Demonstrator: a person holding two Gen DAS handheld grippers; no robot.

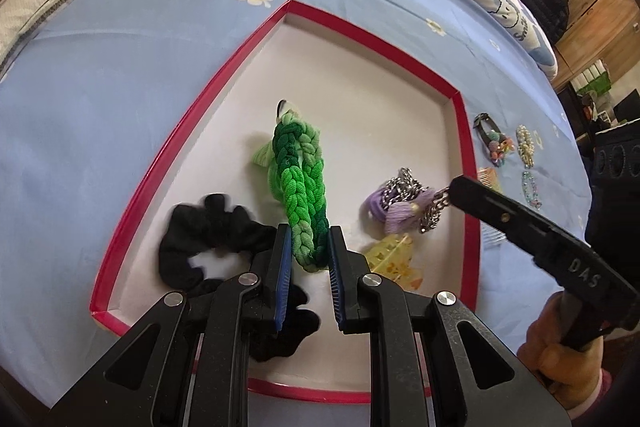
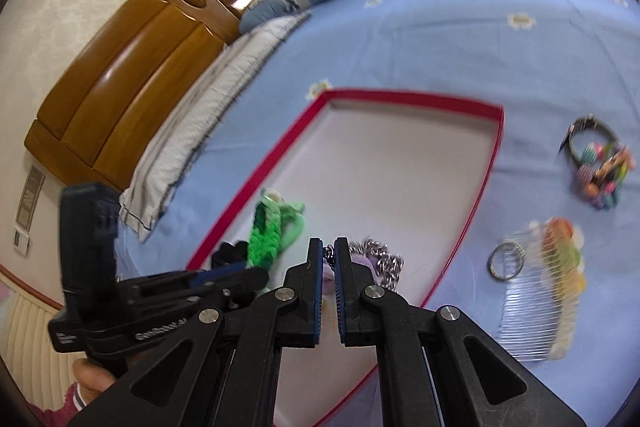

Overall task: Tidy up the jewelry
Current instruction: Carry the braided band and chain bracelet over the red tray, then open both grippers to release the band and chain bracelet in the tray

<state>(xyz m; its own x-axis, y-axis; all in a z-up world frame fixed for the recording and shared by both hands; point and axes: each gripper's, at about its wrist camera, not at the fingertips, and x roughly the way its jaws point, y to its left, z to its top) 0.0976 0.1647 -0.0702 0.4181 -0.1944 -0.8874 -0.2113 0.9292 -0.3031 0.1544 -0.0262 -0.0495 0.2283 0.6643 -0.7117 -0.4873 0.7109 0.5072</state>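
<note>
My left gripper (image 1: 310, 247) pinches the braided green band (image 1: 302, 187); my right gripper (image 2: 329, 255), angled downward, clamps the metal chain (image 1: 430, 213).

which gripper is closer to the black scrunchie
Left. The left gripper holds the green braid right beside the black scrunchie; the right gripper is across the tray, on the chain.

The sheet (image 1: 140, 87) is looking like smooth matt cotton; the tray (image 1: 466, 163) is showing a glossy red rim around a matt white floor. The braid (image 1: 300, 187) is reading as ribbed stretchy cloth, the scrunchie (image 1: 200, 239) as soft matt fabric. The chain (image 1: 404, 187) is glinting like polished metal. The headboard (image 2: 132, 67) is shining as lacquered wood, and the comb (image 2: 532, 323) is appearing as clear plastic.
</note>
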